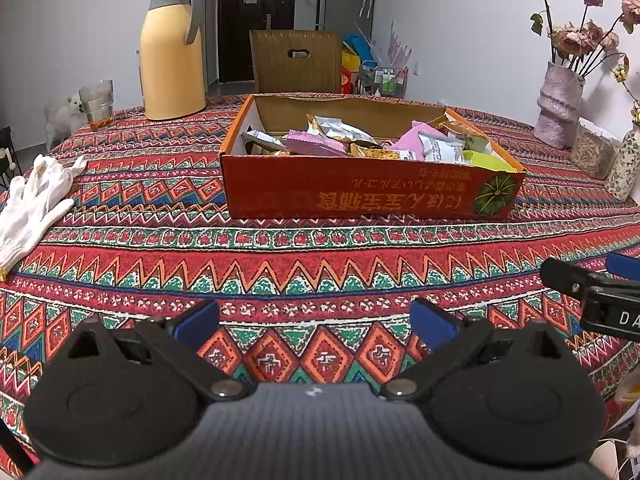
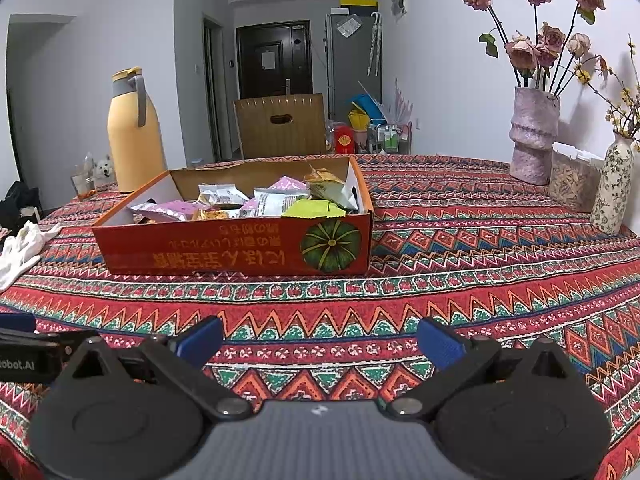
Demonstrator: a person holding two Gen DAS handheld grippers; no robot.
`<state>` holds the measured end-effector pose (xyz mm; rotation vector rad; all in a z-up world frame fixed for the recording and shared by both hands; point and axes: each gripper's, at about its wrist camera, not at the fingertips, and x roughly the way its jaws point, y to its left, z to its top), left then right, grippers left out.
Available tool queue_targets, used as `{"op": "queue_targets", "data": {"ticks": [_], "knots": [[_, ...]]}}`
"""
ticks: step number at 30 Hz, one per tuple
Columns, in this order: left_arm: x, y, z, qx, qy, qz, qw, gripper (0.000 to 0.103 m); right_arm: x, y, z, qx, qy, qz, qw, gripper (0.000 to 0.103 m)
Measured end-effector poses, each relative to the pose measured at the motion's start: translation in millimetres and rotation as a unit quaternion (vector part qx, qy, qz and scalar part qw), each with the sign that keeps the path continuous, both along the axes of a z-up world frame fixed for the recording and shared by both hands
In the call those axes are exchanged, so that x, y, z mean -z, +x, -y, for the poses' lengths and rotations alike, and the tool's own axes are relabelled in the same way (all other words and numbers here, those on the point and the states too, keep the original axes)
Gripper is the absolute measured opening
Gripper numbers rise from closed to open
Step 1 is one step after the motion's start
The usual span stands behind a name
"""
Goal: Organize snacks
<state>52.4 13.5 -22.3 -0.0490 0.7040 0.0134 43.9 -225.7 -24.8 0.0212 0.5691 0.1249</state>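
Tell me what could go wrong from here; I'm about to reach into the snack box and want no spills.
The snack packets are piled loosely in the orange box, so grabbing one may drag out others. The box is shallow and may slide on the patterned tablecloth when nudged. Both open tools, left tool and right tool, sit close together and could collide.

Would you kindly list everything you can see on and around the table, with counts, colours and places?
Box: one, orange-red, middle of table.
Snack packets: many, pink, silver, green, gold, inside box.
Jug: one, yellow with grey handle, far left.
Glass: one, clear, beside jug.
Gloves: white, count unclear, left edge.
Vases: two, pale purple and floral, far right.
Roses: several, dusty pink, in purple vase.
Tablecloth: one, red patterned.
Chair: one, brown, behind table.
Dog: one, white, floor left.
Left gripper: open, empty.
Right gripper: open, empty.
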Motion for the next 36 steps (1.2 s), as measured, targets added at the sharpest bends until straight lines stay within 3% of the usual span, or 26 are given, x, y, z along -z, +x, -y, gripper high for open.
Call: {"op": "queue_targets", "data": {"ticks": [36], "knots": [[-1.4, -1.7, 2.8, 0.005, -0.001, 0.003, 1.0, 0.103, 0.4, 0.2, -0.4, 0.0, 0.0, 0.0, 1.0, 0.103]]}}
